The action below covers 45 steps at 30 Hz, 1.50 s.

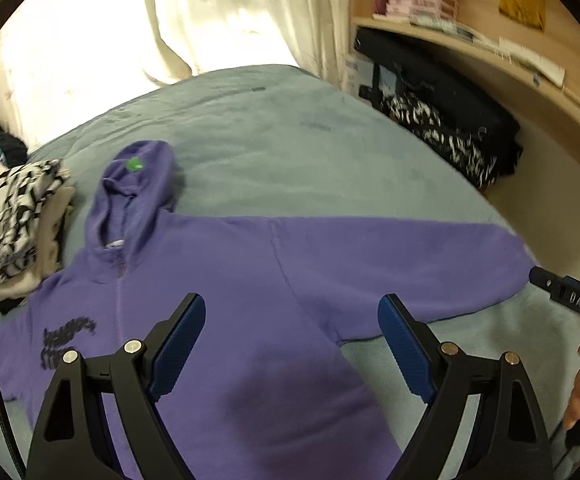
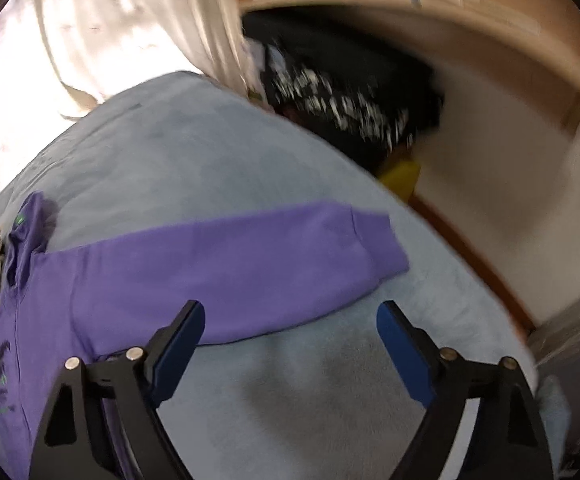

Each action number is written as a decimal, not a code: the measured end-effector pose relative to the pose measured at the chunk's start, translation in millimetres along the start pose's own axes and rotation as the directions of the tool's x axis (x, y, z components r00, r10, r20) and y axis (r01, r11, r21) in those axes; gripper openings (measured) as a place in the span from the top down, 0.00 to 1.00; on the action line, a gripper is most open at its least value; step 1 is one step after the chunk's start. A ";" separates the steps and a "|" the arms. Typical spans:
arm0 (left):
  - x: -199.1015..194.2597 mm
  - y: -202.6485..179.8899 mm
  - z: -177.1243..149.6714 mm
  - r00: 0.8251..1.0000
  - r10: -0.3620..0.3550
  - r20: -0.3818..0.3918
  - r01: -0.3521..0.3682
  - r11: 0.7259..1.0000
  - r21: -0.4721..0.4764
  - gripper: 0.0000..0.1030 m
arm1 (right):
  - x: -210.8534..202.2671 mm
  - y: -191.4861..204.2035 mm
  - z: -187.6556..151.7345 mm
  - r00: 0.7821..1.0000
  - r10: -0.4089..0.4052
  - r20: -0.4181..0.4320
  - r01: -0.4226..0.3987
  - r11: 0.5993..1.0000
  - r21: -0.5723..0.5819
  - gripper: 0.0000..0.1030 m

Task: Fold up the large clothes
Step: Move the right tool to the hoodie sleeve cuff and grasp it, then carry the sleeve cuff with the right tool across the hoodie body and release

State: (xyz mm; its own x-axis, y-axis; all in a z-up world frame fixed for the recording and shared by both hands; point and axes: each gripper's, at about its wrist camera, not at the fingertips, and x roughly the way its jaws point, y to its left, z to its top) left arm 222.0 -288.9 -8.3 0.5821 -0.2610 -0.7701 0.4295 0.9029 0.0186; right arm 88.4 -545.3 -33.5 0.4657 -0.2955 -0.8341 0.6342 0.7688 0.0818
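Note:
A purple zip hoodie [image 1: 218, 280] lies flat, front up, on the grey-blue bed cover [image 1: 258, 128]. Its hood points away from me and one sleeve [image 1: 410, 256] stretches out to the right. My left gripper [image 1: 292, 316] hovers open above the hoodie's body with nothing between its blue pads. In the right wrist view, the same sleeve [image 2: 250, 264] runs across the bed to its cuff [image 2: 378, 240]. My right gripper [image 2: 290, 320] is open over the sleeve's lower edge and the bare cover, holding nothing. Its black body [image 1: 570, 300] shows at the left view's right edge, held by a hand.
A stack of folded black-and-white and cream clothes [image 1: 14, 224] sits left of the hood. Dark bags and patterned fabric [image 1: 442, 136] are piled beside the bed under a wooden shelf [image 1: 490, 52]. Pale curtains [image 1: 210, 12] hang behind. The bed's right edge [image 2: 470, 248] drops to a floor.

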 end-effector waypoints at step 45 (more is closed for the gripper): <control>40.4 158.2 -78.7 0.979 -0.138 -0.149 0.084 0.942 -0.324 0.15 | 21.0 269.7 -140.3 0.979 0.198 -0.045 -0.184 0.771 -0.610 0.71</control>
State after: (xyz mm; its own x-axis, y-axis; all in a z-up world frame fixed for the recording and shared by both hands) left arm 259.2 -129.7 -86.6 0.4080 -0.3295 -0.8514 0.2302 0.9396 -0.2533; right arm 182.6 -264.7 -105.5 0.5535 -0.1115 -0.8254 0.0269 0.9929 -0.1161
